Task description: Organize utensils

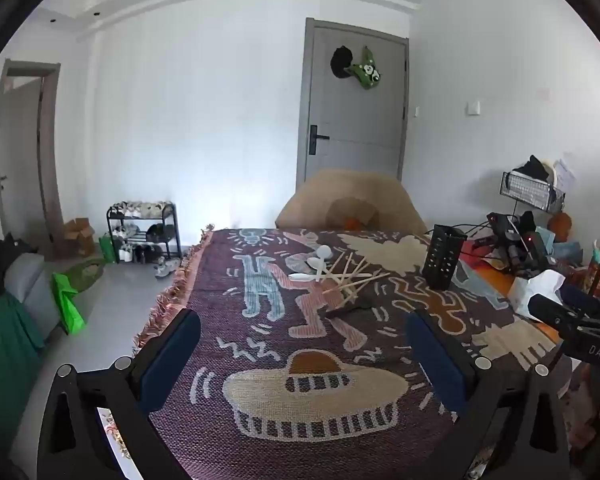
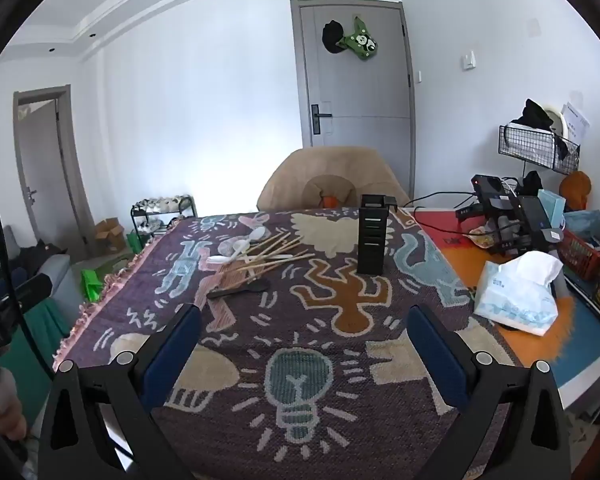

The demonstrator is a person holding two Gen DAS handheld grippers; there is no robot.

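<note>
Left wrist view: the left hand-held gripper (image 1: 304,354) hovers level over the table (image 1: 260,344), jaws wide and empty; chopsticks (image 1: 350,278) lie at 12 o'clock. Only the right view shows the right hand-held gripper (image 2: 304,350), equally wide, and a tissue pack (image 2: 518,294) at 2 o'clock.

black holder (image 2: 373,240); white spoons (image 2: 240,249)

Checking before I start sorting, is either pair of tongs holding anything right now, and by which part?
Nothing is held. The left tongs and right tongs are both open and empty.
</note>
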